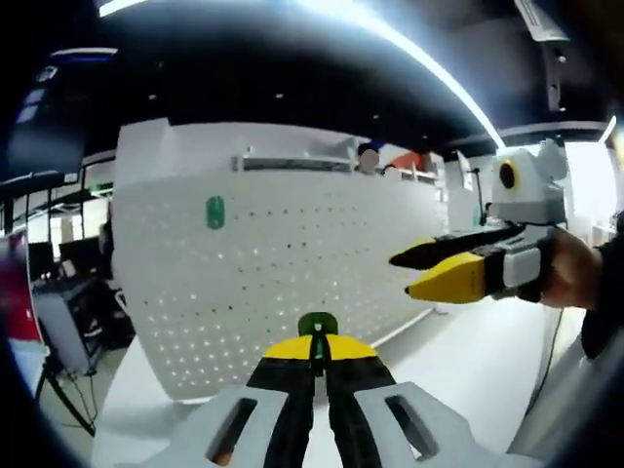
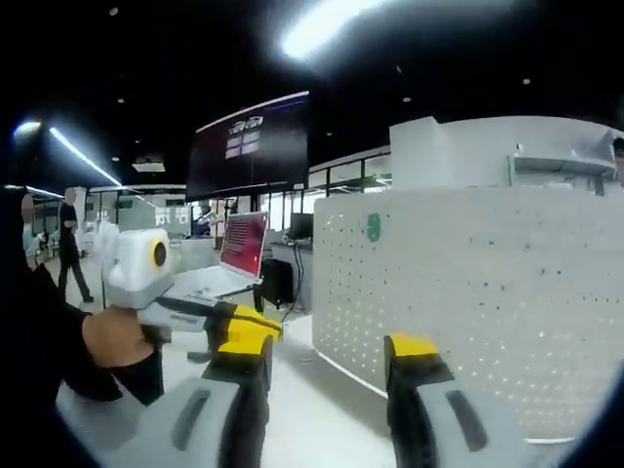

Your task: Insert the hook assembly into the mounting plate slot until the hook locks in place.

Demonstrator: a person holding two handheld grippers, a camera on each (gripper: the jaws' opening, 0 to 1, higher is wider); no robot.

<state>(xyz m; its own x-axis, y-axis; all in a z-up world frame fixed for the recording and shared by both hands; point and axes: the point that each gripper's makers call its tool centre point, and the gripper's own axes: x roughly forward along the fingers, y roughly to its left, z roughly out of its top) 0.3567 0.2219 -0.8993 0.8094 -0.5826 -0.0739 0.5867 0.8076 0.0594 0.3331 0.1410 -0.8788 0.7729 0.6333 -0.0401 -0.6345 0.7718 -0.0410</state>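
Stood across the centre of the left gripper view: a large white perforated mounting plate (image 1: 283,263), upright on a white surface (image 1: 468,361), its rows of small holes running from left to right of frame. Filled the right half of the right gripper view as well (image 2: 487,292), with the same surface (image 2: 312,409) pale below it.

Lay behind, in the right gripper view: a dark office with a black wall screen at upper centre (image 2: 249,146), an open laptop (image 2: 234,258) at centre left showing a reddish display, and a standing person at the far left edge (image 2: 68,244) (too small to detail).

Entered the left gripper view from the right, mid-height: the right claw (image 1: 405,273), held by a hand (image 1: 570,273), its yellow-tipped jaws parted. Seen from its own camera at bottom centre (image 2: 327,361), the jaws stood well apart with nothing between them.

Rose from bottom centre of the left gripper view: the left claw (image 1: 318,346), jaws pressed together on a small green hook assembly (image 1: 318,326) poking above the yellow tips, in front of the plate's lower part. Appeared at left of the right gripper view too (image 2: 258,327), gripped by a hand (image 2: 112,336).

Marked the plate's upper left: a small green tag (image 1: 214,212), also seen (image 2: 373,227) in the right gripper view.
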